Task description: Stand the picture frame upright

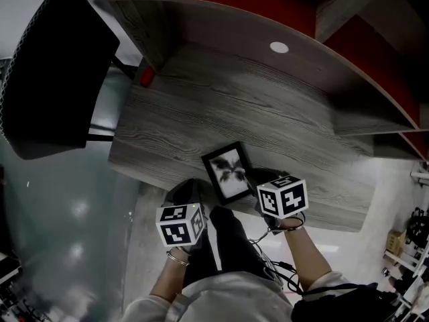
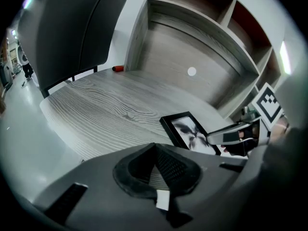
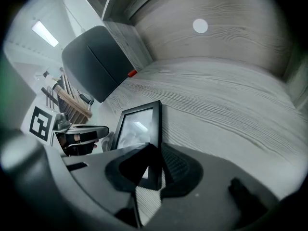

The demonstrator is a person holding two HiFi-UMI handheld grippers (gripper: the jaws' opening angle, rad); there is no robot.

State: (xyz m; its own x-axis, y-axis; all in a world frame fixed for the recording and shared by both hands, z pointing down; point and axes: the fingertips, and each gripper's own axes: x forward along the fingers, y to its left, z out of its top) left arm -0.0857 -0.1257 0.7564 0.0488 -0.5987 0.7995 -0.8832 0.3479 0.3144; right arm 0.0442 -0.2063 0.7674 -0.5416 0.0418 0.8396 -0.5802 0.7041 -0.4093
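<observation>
A black picture frame (image 1: 228,173) with a dark plant print lies flat near the front edge of the grey wood desk (image 1: 221,113). My right gripper (image 1: 258,180) is at the frame's right side. In the right gripper view its fingertips (image 3: 154,148) sit on both sides of the frame's (image 3: 137,126) right bar, near the closest corner, and are shut on it. My left gripper (image 1: 191,188) hovers at the desk's front edge, just left of the frame. Its jaws (image 2: 155,146) meet at the tips with nothing between them. The left gripper view shows the frame (image 2: 190,131) ahead to the right.
A black chair (image 1: 53,66) stands at the desk's left end. A small red object (image 1: 146,77) lies at the back left corner. Curved shelves (image 1: 375,79) rise behind the desk, with a white round disc (image 1: 279,47) on the back panel. Cables hang by the person's legs.
</observation>
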